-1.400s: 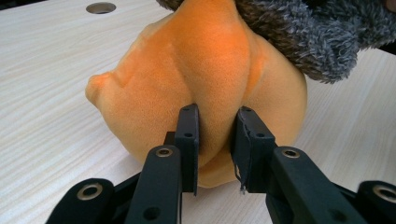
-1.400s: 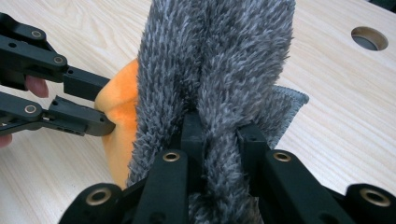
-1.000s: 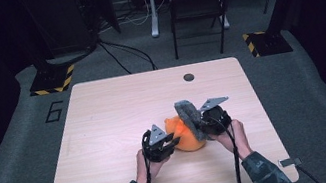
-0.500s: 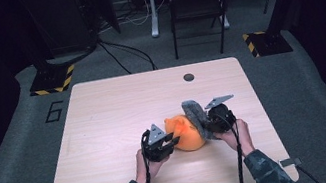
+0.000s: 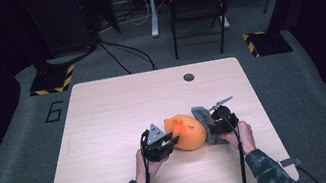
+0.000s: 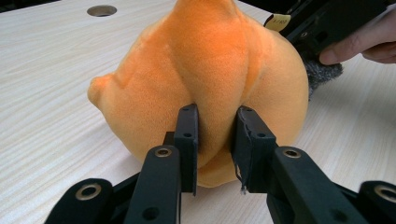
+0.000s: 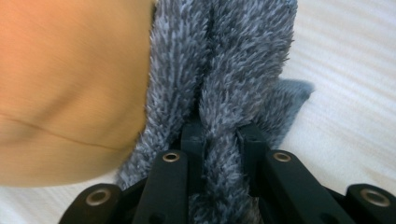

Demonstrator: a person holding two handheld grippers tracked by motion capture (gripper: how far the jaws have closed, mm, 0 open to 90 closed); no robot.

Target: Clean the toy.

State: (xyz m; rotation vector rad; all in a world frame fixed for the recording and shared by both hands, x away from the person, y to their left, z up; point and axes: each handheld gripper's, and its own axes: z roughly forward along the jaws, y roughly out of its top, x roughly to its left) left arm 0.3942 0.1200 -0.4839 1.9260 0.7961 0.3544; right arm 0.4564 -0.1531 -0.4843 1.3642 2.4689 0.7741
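While the orange plush toy (image 5: pixel 187 132) rests on the near tabletop (image 5: pixel 104 117) between our hands, we pinch its near-left fold in the left gripper (image 6: pixel 215 135) and clamp its grey fuzzy part (image 7: pixel 224 79) in the right gripper (image 7: pixel 223 140), opposed across its left-right length.

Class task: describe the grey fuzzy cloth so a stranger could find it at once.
On the wooden table, look right of the orange plush toy. The grey cloth lies against it, pinched by the right gripper; its shaggy grey pile contrasts with the smooth orange plush.
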